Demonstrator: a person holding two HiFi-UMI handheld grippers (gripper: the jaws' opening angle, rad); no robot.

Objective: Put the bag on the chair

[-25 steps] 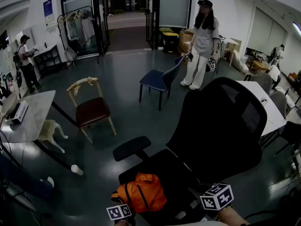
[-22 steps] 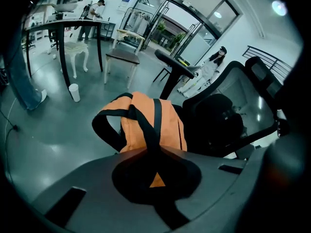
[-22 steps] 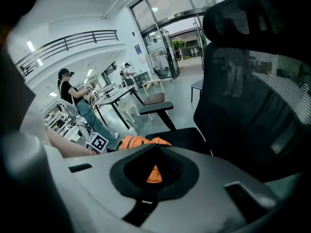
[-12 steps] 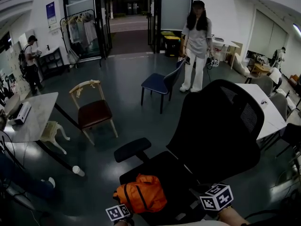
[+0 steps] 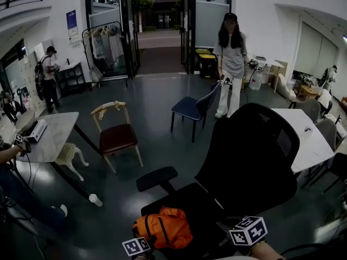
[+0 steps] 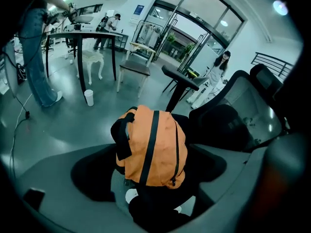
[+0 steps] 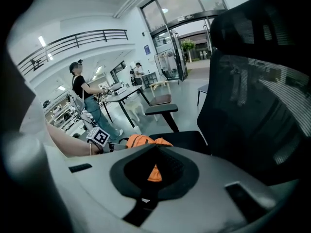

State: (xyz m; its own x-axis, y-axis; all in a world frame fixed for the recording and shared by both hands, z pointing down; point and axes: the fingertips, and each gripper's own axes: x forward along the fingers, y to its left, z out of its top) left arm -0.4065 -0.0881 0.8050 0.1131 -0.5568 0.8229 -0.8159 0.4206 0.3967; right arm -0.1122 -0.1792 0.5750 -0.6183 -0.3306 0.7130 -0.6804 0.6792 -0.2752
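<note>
I am holding the left gripper (image 6: 154, 200) just behind the bag (image 5: 162, 227), with its jaws spread. They have just been opening, and the bag's near end is sitting between them with no pad pressing on it. The bag is resting on the front of the chair (image 5: 255, 156) seat, left of my right gripper (image 7: 155, 149). That gripper's jaws are pressed together at the tips, pinching nothing.

Past the left gripper the padded armrest (image 5: 156, 178) is sticking out over the floor. Beyond it a cup (image 5: 95, 200) is lying on the floor, and further off are a wooden chair (image 5: 116, 137), a blue chair (image 5: 190, 108) and a person (image 5: 231, 64) near the doorway. The tall mesh backrest is filling the space right of the right gripper.

The bag is soft orange cloth, crumpled, with black straps and a zip. The chair is black, and the floor is glossy grey.

Compared with a second ago, the bag is sitting on the same part of the seat, and the standing person is now further from the blue chair.
</note>
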